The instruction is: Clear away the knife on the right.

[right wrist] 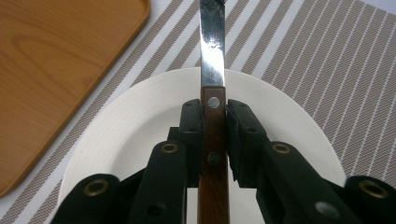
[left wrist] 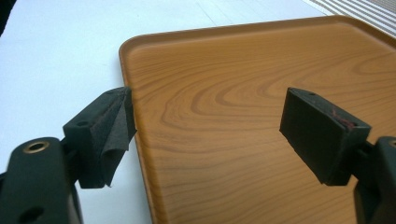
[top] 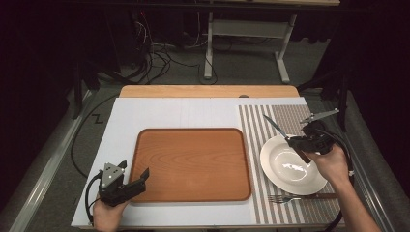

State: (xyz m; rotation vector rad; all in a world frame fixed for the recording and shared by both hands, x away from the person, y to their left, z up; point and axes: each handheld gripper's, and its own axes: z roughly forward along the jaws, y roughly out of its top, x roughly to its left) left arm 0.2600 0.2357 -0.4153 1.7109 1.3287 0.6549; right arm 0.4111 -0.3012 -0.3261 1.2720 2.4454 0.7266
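A knife (top: 278, 129) with a wooden handle and steel blade is held above the white plate (top: 285, 174); my right gripper (top: 296, 143) is shut on its handle. In the right gripper view the blade (right wrist: 212, 42) points away over the plate's (right wrist: 116, 126) far rim. The wooden tray (top: 193, 164) lies in the middle of the table. My left gripper (top: 134, 178) is open at the tray's near left corner; in the left gripper view its jaws stand wide apart over the tray (left wrist: 233, 116), with nothing between them.
A fork (top: 300, 197) lies on the striped placemat (top: 290, 116) just in front of the plate. The white table cover (top: 169, 111) reaches the table's edges. A desk frame and cables stand on the floor beyond the table.
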